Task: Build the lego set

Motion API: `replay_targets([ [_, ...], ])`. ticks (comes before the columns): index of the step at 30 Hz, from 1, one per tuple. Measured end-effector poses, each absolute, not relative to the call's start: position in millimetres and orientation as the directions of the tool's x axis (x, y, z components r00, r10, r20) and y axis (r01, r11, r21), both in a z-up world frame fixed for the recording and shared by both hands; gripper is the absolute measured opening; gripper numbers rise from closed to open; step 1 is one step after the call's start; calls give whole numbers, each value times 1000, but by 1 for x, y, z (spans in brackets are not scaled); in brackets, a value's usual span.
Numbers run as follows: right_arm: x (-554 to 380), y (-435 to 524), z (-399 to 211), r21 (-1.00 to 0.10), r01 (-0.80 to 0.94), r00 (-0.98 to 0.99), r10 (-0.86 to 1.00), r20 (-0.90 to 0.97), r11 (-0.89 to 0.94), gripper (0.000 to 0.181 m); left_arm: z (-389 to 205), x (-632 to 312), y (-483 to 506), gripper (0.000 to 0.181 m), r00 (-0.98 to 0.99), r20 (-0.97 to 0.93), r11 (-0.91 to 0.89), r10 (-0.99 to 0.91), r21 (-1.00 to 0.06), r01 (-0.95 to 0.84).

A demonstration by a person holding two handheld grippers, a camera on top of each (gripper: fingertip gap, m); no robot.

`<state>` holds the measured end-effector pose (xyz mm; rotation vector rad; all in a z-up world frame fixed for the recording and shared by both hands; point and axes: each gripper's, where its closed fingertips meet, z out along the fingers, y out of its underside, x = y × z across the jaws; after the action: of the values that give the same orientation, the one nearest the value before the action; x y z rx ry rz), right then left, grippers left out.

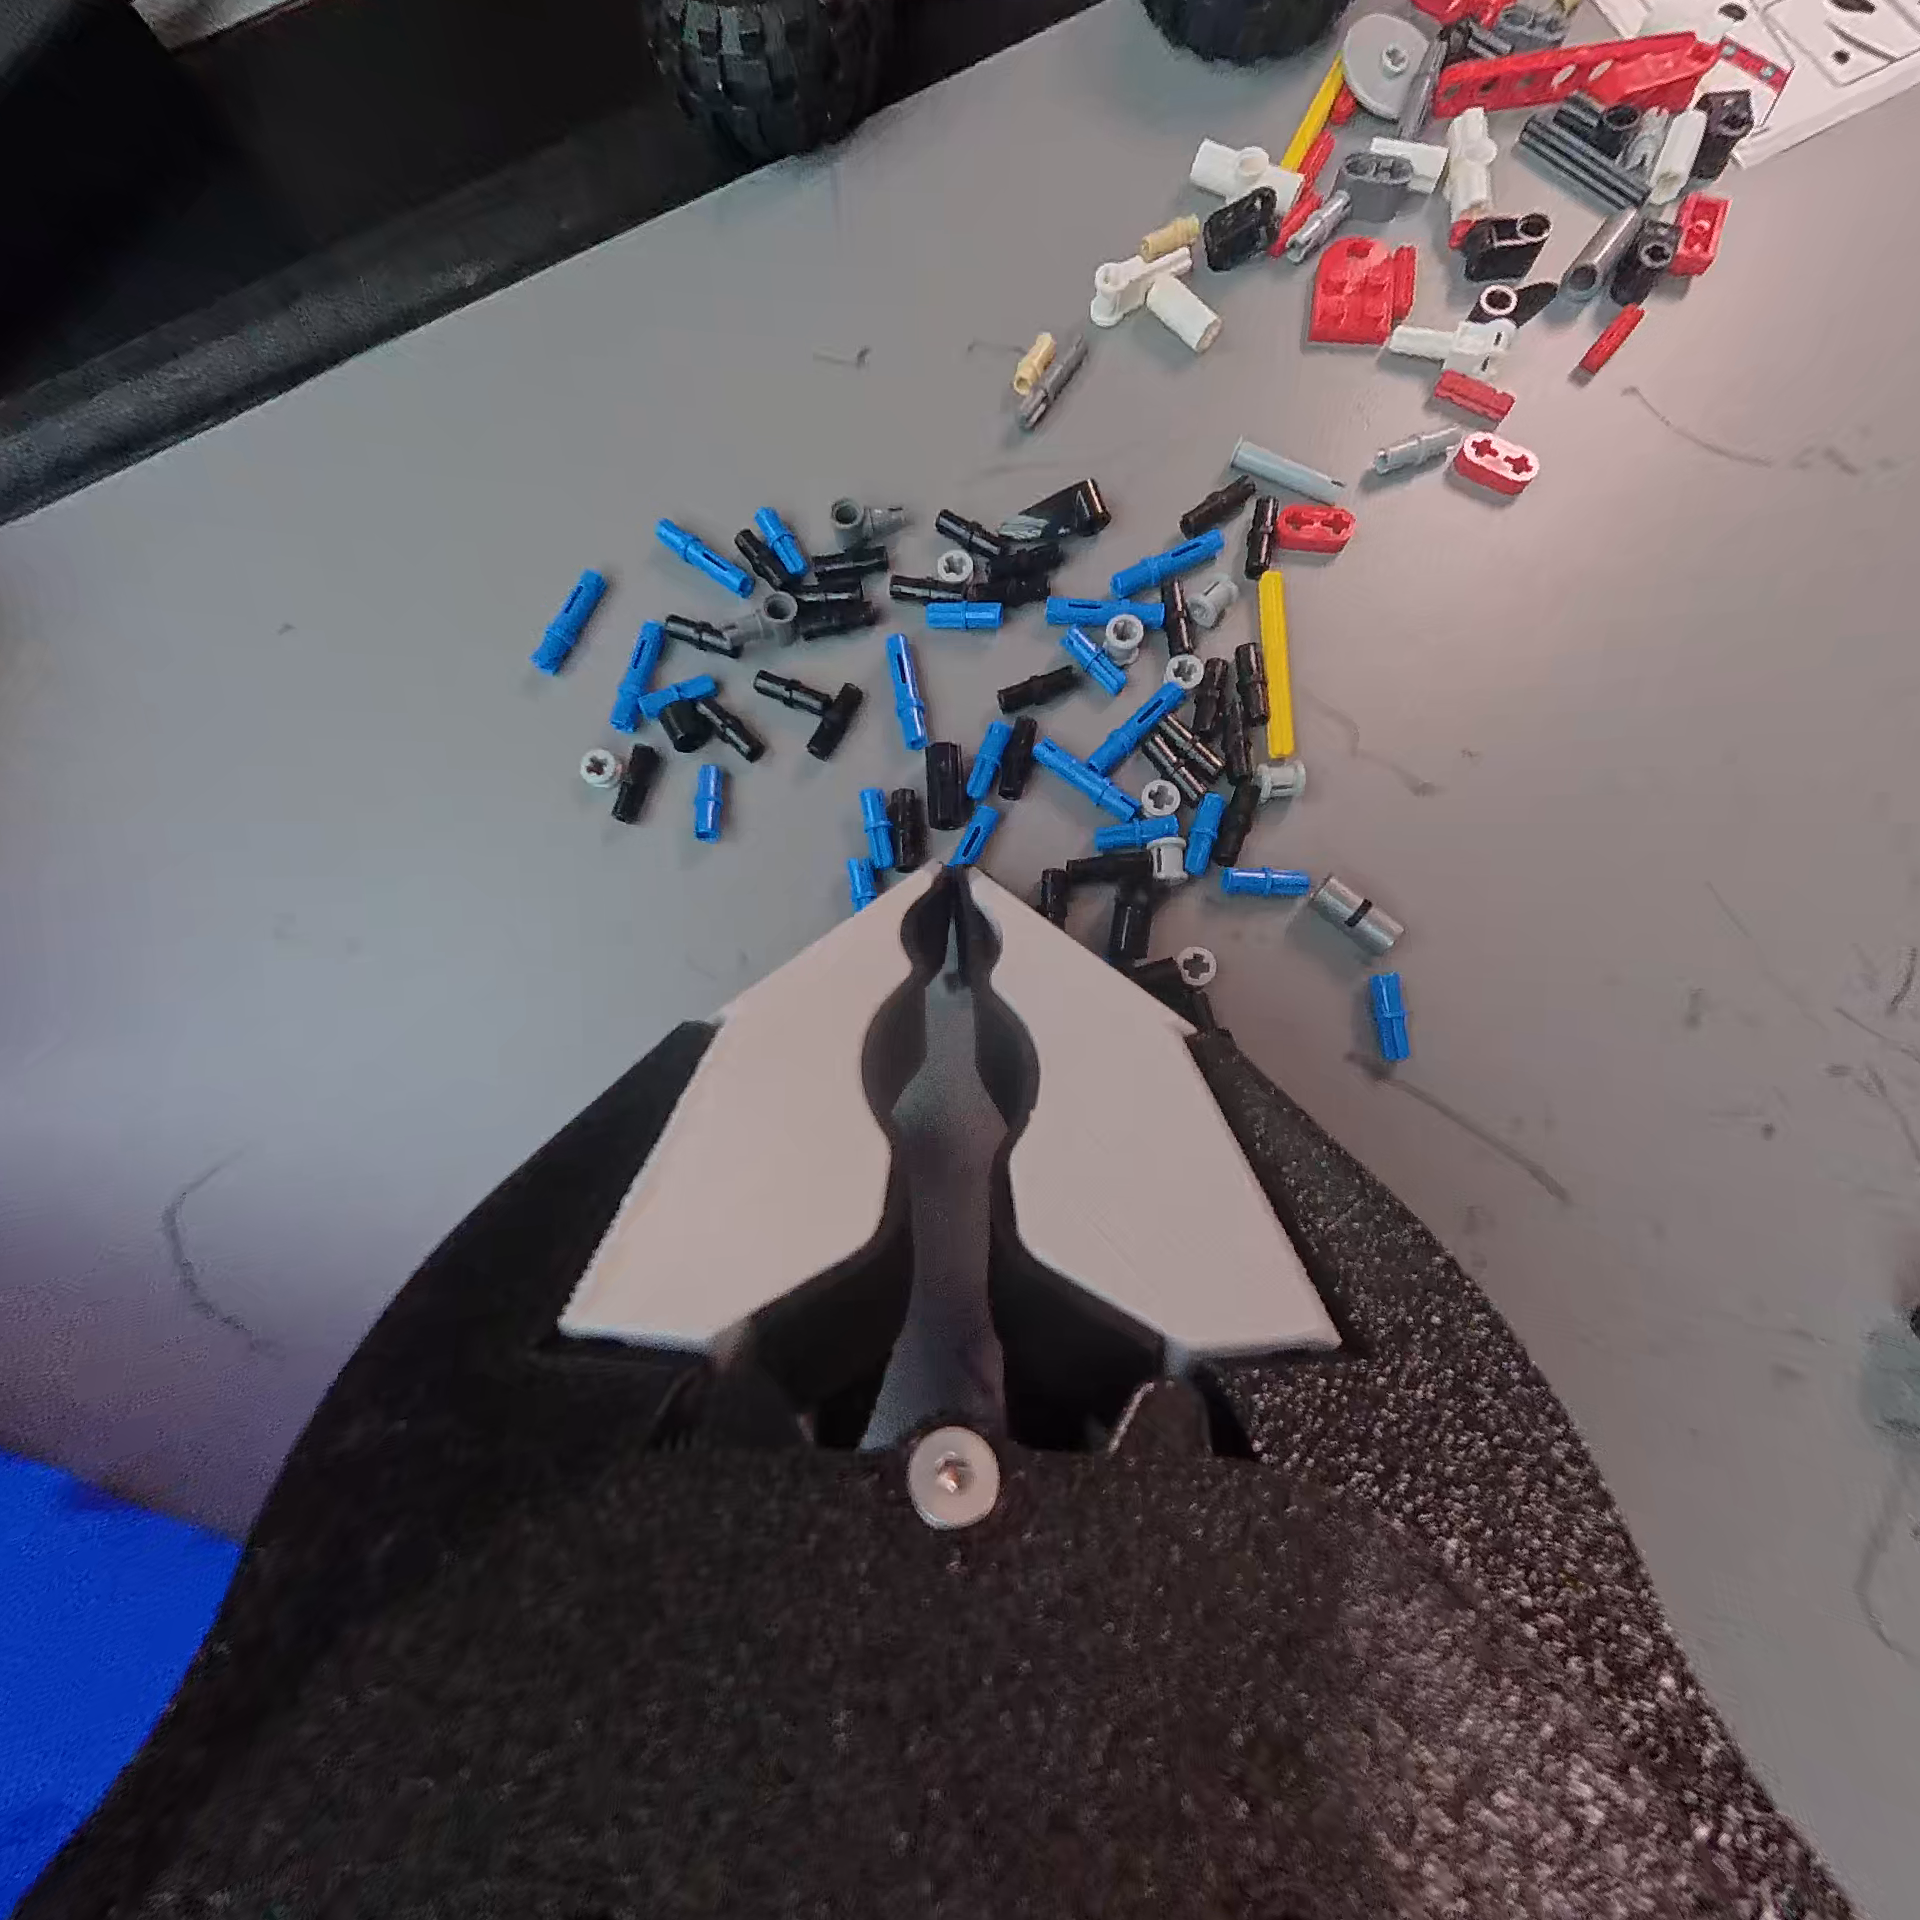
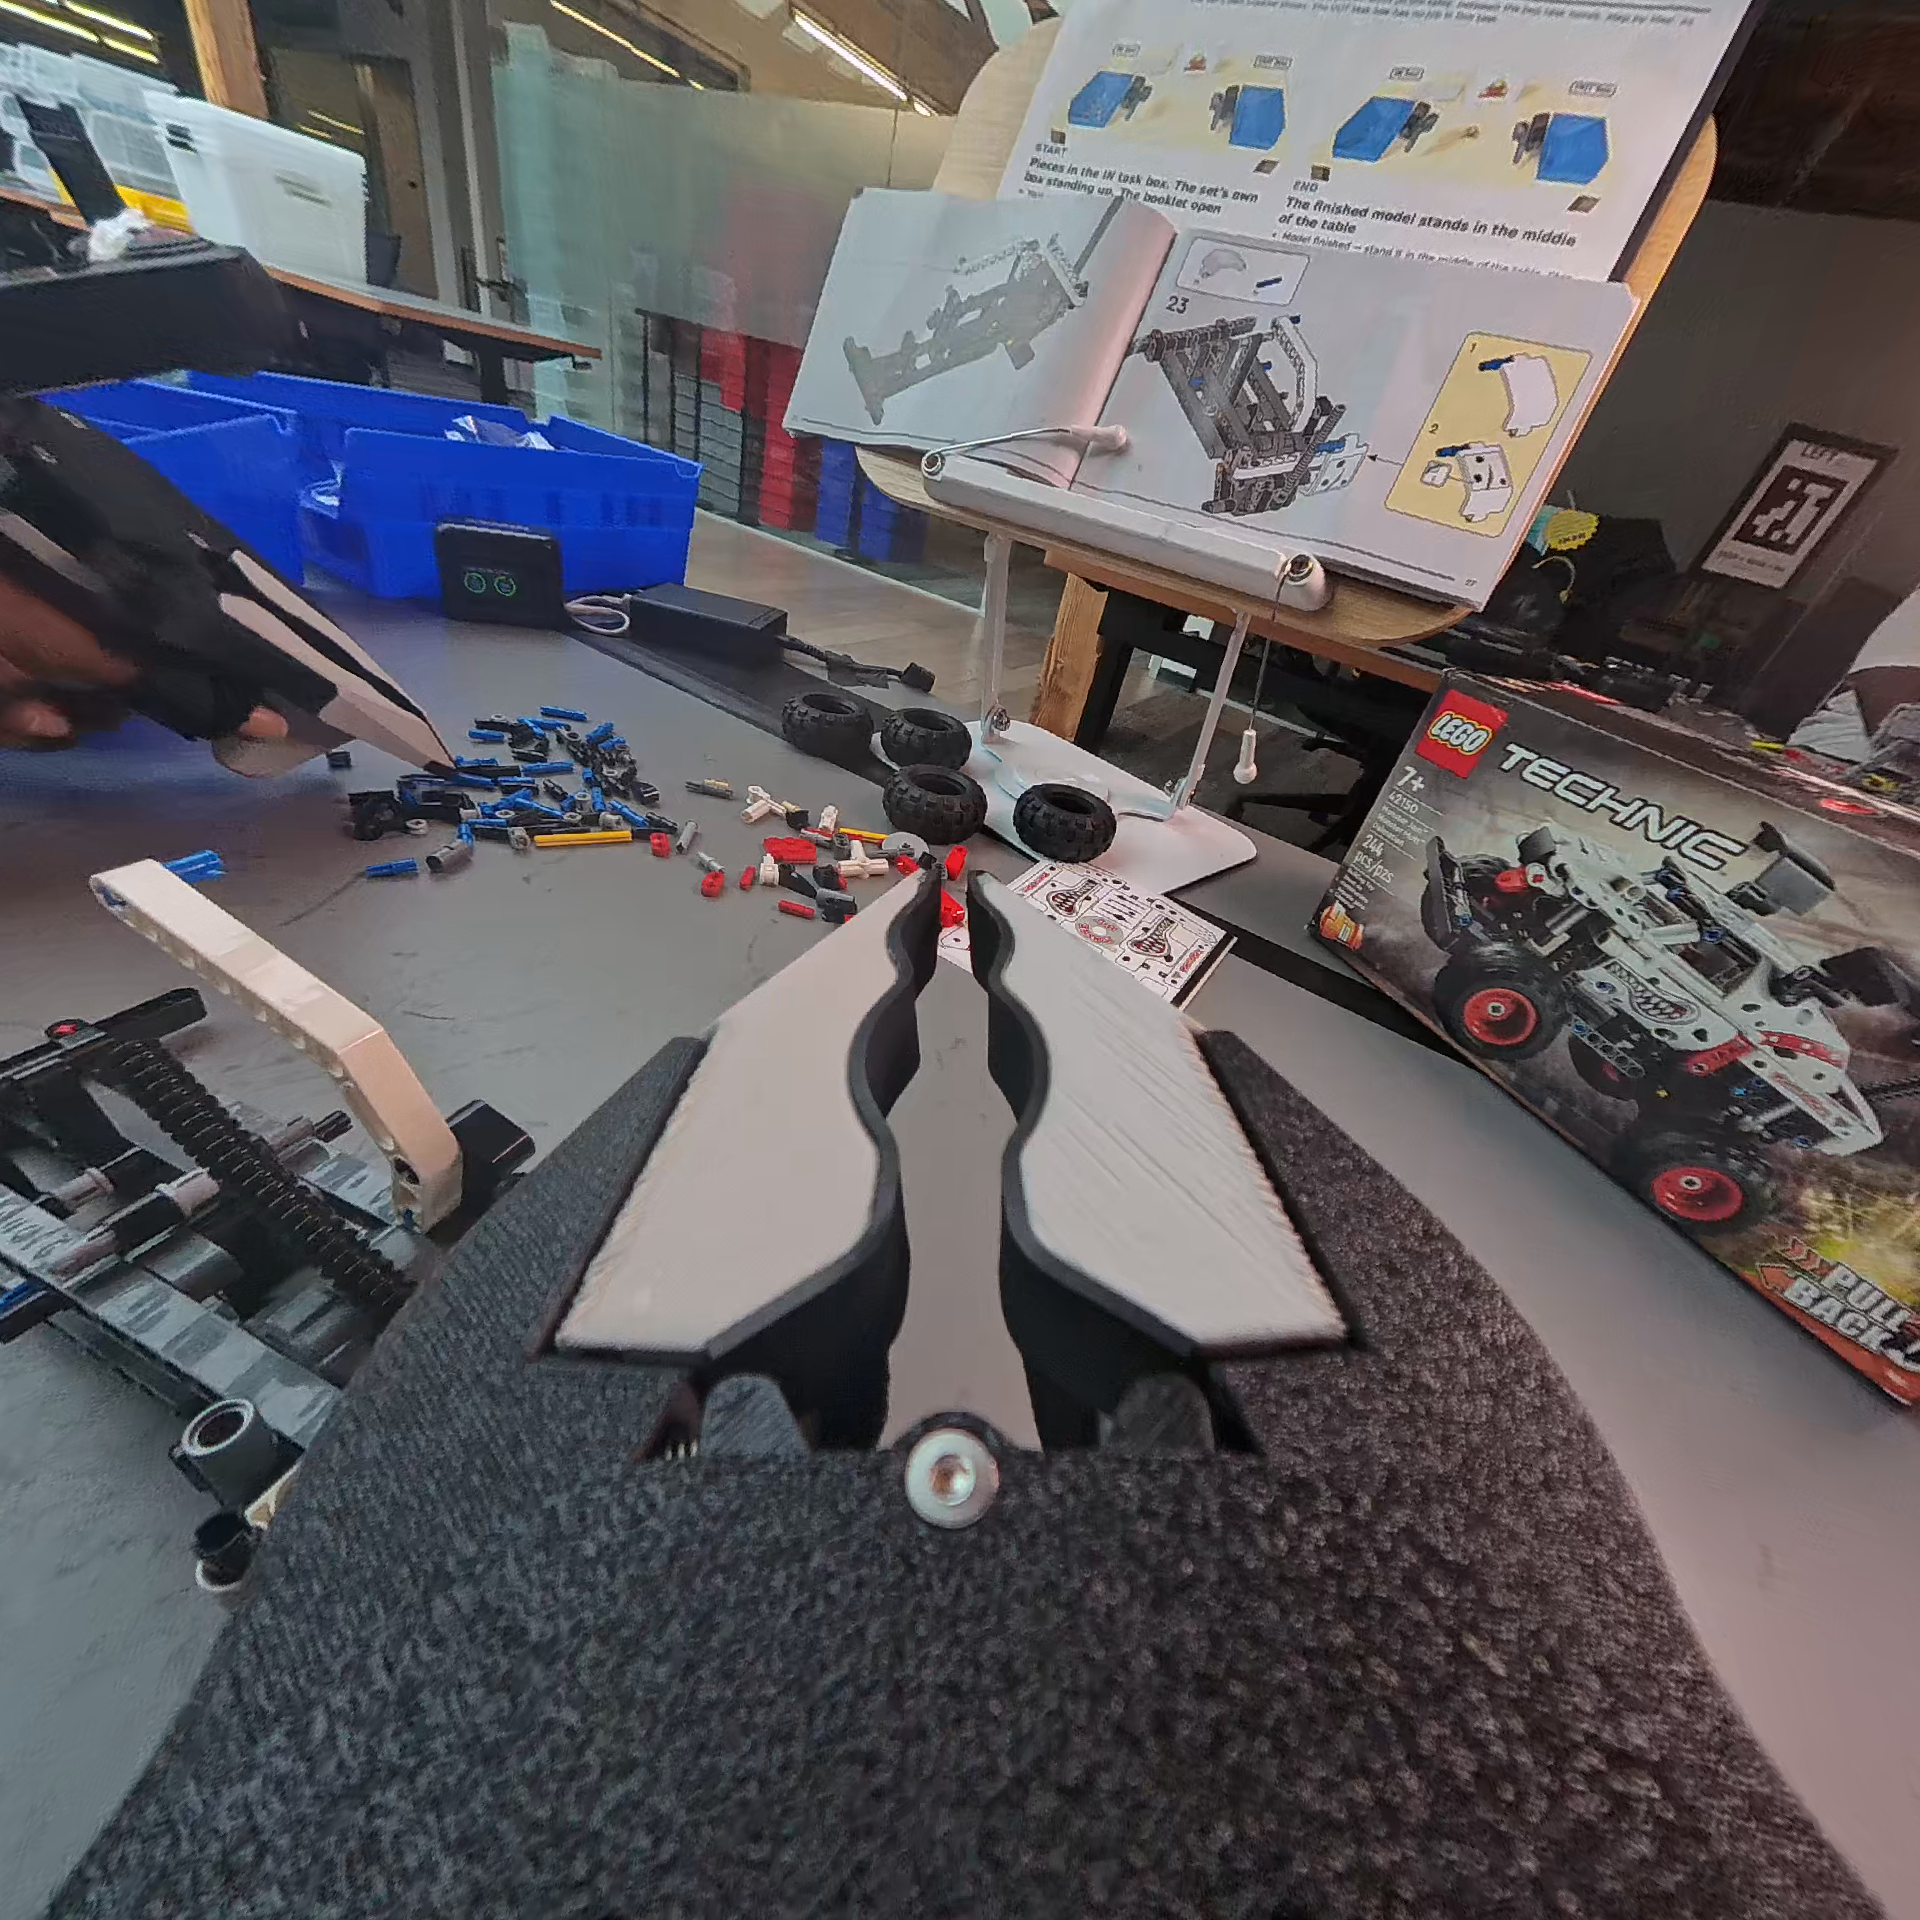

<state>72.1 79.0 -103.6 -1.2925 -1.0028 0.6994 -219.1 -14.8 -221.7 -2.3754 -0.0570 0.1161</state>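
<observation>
My left gripper [image 1: 951, 878] is shut, its tips down at the near edge of a scatter of blue and black pins [image 1: 935, 707] on the grey table [image 1: 312, 935]. A dark sliver sits between its tips; I cannot tell if it is a pin. It also shows in the right wrist view [image 2: 442, 764], held by a hand, touching the pin pile [image 2: 551, 769]. My right gripper [image 2: 951, 888] is open by a narrow gap and empty, above the table. The part-built dark chassis [image 2: 208, 1174] with a white bent beam [image 2: 281, 997] lies to its left.
Red, white and black parts [image 1: 1455, 208] lie beyond the pins. Several black tyres [image 2: 935, 800] sit by the stand holding the open booklet [image 2: 1195, 384]. A sticker sheet [image 2: 1122, 925] and the set's box [image 2: 1662, 987] are on the right. Blue bins [image 2: 416, 488] stand at the back left. There is about 35 cm between the tips of the two grippers.
</observation>
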Motion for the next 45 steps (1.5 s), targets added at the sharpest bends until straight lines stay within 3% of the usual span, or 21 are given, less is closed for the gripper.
replay_targets([
  [11,73,84,-109,-989,99,421,896,141,109,5,-218,-207,-20,16,1000,20,-719,1,-695,15],
  [29,71,85,-115,-990,114,407,905,125,85,4,-226,-217,-17,5,999,-42,-736,8,-677,-23],
  [33,72,85,-111,-989,106,404,904,138,104,4,-174,-205,-6,5,995,-93,-563,-28,-821,-93],
  [35,71,82,-107,-988,96,387,910,148,119,5,-136,-172,-8,4,988,-68,-447,-140,-886,-124],
  [37,64,58,-101,-988,51,218,964,150,143,15,-126,-128,-19,5,949,-36,-427,-314,-887,-175],
  [38,62,33,-101,-993,41,40,993,110,108,26,-131,-110,-26,5,924,-24,-442,-382,-873,-205],
  [40,66,2,-104,-995,97,-200,979,-33,-13,80,-141,-81,-42,5,868,-4,-447,-496,-856,-259],
  [42,74,-11,-125,-969,245,-282,958,-41,30,108,-144,-56,-63,5,801,43,-450,-597,-845,-290],
  [45,71,-22,-170,-892,404,-322,944,67,202,112,-136,-13,-98,5,650,91,-414,-754,-834,-365],
])
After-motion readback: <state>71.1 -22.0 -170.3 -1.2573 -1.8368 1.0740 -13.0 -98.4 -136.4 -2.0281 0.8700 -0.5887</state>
